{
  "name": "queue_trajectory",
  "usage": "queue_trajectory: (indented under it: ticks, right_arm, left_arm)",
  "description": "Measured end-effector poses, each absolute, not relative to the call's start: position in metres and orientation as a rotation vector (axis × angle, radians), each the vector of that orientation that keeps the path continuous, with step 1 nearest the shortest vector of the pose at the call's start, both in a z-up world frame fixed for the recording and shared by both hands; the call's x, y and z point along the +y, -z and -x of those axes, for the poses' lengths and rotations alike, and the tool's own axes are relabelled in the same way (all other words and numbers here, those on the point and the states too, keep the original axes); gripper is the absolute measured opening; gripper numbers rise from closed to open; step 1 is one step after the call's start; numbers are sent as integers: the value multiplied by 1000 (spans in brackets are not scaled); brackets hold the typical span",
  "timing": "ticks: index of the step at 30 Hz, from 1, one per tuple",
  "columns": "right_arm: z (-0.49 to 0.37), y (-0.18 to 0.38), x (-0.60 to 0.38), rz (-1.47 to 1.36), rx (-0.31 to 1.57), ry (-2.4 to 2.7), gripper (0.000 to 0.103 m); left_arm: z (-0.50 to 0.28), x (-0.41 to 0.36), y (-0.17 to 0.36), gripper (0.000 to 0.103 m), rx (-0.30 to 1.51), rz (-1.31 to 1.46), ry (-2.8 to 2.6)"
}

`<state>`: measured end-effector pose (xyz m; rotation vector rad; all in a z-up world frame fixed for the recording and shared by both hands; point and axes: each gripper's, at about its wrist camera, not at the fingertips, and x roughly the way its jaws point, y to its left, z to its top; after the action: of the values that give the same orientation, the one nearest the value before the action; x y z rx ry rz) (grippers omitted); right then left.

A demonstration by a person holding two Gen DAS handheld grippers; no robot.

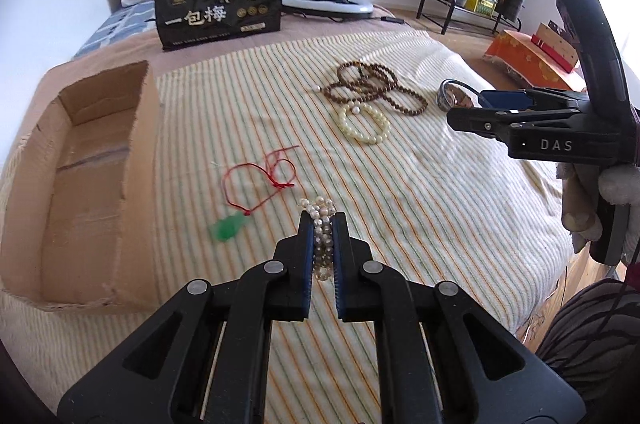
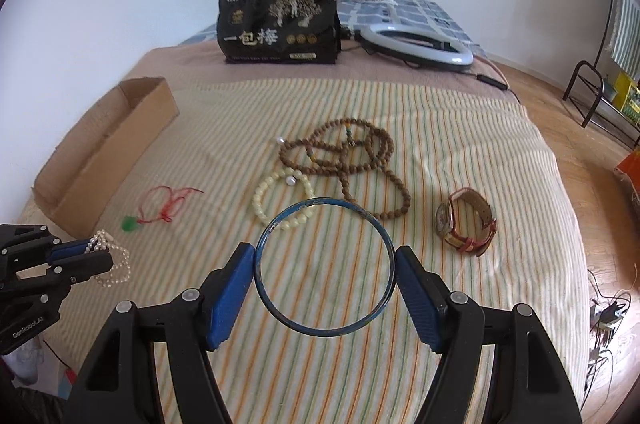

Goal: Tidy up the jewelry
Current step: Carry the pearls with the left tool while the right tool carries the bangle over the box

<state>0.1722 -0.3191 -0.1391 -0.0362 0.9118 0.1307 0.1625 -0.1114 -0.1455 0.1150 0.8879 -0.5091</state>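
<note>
On the bed: one cardboard box (image 2: 120, 128), one pearl strand (image 2: 112, 256), one blue bangle (image 2: 325, 267), one cream bead bracelet (image 2: 280, 196), one brown bead necklace (image 2: 348, 160), one wristwatch (image 2: 468, 222), one red-cord jade pendant (image 2: 160, 208).

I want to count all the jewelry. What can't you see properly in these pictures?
- Pearl strand, left wrist view: its lower part sits between the left gripper fingers.
- Wristwatch, left wrist view: half behind the right gripper.
- Cardboard box, right wrist view: its wall hides the inside.

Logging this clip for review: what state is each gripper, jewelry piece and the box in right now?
Left gripper: shut on pearl strand.
Right gripper: shut on blue bangle.
Cardboard box: open, nothing visible inside.
Wooden bead necklace: loose on bedspread.
Cream bracelet: lying flat.
Watch: on its side.
</note>
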Motion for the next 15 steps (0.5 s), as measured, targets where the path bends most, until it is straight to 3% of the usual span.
queue_trajectory:
  ticks: [15]
  right_arm:
    - [-170,73,-256,67,823,-240,73]
  left_arm:
    - [-159,-39,88,7,791,-50,376]
